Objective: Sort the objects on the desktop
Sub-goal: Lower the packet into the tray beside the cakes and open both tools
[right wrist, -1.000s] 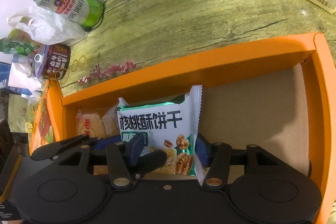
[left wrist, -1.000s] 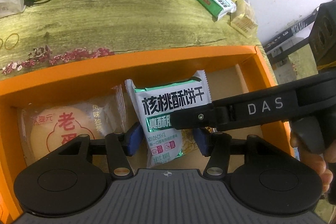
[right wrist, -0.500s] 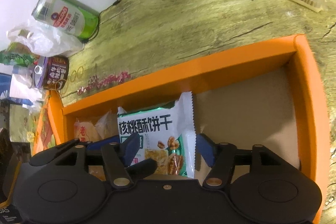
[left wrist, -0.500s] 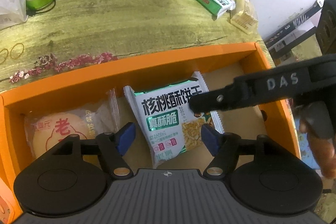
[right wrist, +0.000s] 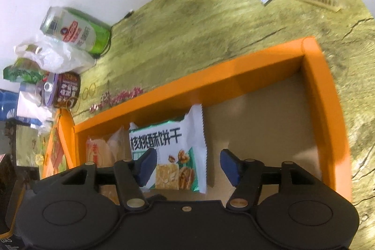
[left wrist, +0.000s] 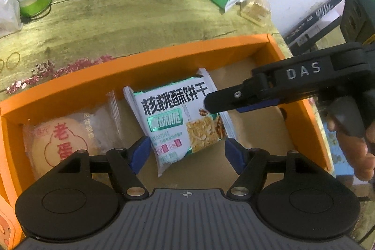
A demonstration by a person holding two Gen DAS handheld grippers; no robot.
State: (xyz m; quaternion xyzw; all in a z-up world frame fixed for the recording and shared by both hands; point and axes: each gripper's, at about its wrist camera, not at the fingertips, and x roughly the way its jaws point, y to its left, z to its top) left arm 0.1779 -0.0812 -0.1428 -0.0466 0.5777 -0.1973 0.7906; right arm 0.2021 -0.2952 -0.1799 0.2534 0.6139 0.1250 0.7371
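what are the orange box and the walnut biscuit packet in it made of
The orange box looks like cardboard: matte orange walls, a plain brown inner floor, folded corners. The walnut biscuit packet looks like glossy printed plastic film, with serrated crimped ends and light glare; it may be foil-lined, which cannot be told.

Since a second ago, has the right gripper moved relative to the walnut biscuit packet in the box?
Yes. In the left wrist view the right gripper has drawn back rightward off the walnut biscuit packet, toward the orange box right wall, and opened.
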